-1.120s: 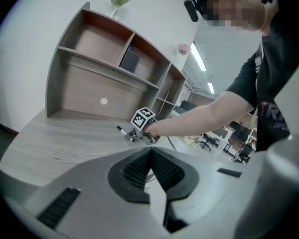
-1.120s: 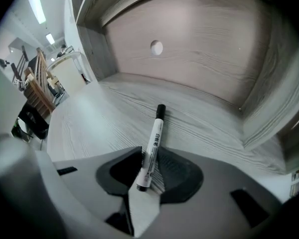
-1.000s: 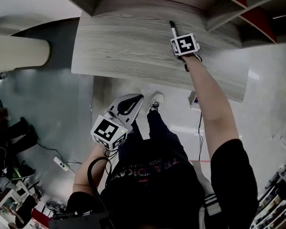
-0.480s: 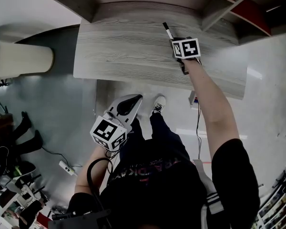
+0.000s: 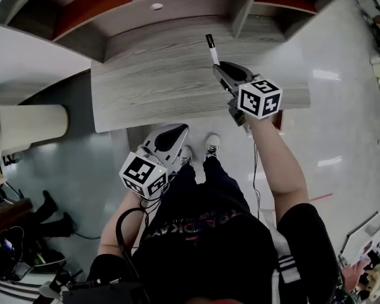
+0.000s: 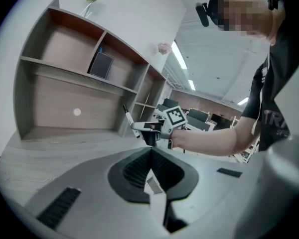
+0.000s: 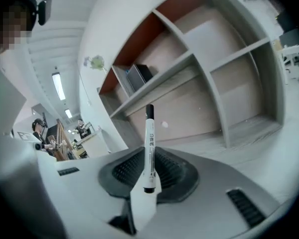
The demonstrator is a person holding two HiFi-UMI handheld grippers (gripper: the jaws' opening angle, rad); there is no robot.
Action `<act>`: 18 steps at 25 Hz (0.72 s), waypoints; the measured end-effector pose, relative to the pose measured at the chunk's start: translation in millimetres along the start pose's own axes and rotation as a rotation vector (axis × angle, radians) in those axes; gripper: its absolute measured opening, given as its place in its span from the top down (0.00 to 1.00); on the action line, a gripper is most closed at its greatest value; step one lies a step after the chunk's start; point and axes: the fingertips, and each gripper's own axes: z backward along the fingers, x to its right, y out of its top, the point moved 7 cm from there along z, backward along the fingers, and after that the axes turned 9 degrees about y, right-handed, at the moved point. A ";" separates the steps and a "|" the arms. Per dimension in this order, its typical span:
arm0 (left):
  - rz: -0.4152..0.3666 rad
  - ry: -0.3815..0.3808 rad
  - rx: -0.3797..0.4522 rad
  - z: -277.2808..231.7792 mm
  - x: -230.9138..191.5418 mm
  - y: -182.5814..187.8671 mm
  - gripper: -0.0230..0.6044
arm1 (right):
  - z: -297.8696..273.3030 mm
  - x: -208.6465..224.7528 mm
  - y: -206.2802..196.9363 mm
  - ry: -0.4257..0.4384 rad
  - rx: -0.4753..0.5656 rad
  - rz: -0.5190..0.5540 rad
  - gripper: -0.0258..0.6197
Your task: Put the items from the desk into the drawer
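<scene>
1. Down at the left of the head view, the left gripper (image 5: 180, 130) is hanging in front of the person's legs, just off the near edge of the desk (image 5: 145, 90), and it's pointing toward the desk.
2. Looking along its own view, the left gripper (image 6: 150, 152) is keeping its jaws squeezed together with nothing between them, so it's basically clenching on air.
3. Moving to the middle, the grey wood-grain desk is sitting under a shelf unit (image 5: 114, 21) with reddish inner panels. A dark box (image 6: 100, 64) is leaning in one of the upper compartments.
4. Right of centre, the right gripper (image 5: 219, 69) is grasping a white marker (image 5: 210, 48). Its jaws have just been closing and the marker is sitting between them, pinched near its back end.
5. From the right gripper view, the marker (image 7: 149, 138) is sticking up past the jaws with its black cap pointing away toward the shelves. It's being held up in the air over the desk, not touching the top.
6. Over on the right, the person's bare forearm (image 5: 278, 163) is reaching out behind that gripper.
</scene>
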 end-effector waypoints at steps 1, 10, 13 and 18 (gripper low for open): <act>-0.012 -0.025 -0.002 -0.9 -4.5 3.1 0.95 | 9.5 -11.6 2.0 -0.004 0.035 0.003 0.84; -0.120 -0.284 0.032 -35.4 15.2 30.0 0.95 | 112.6 -79.1 15.8 -0.190 0.267 0.073 0.84; -0.137 -0.395 0.042 -45.6 31.4 30.7 0.95 | 148.7 -97.7 5.7 -0.306 0.318 0.083 0.84; -0.159 -0.531 0.037 -40.4 49.5 24.9 0.95 | 187.8 -140.1 -14.1 -0.447 0.390 0.078 0.84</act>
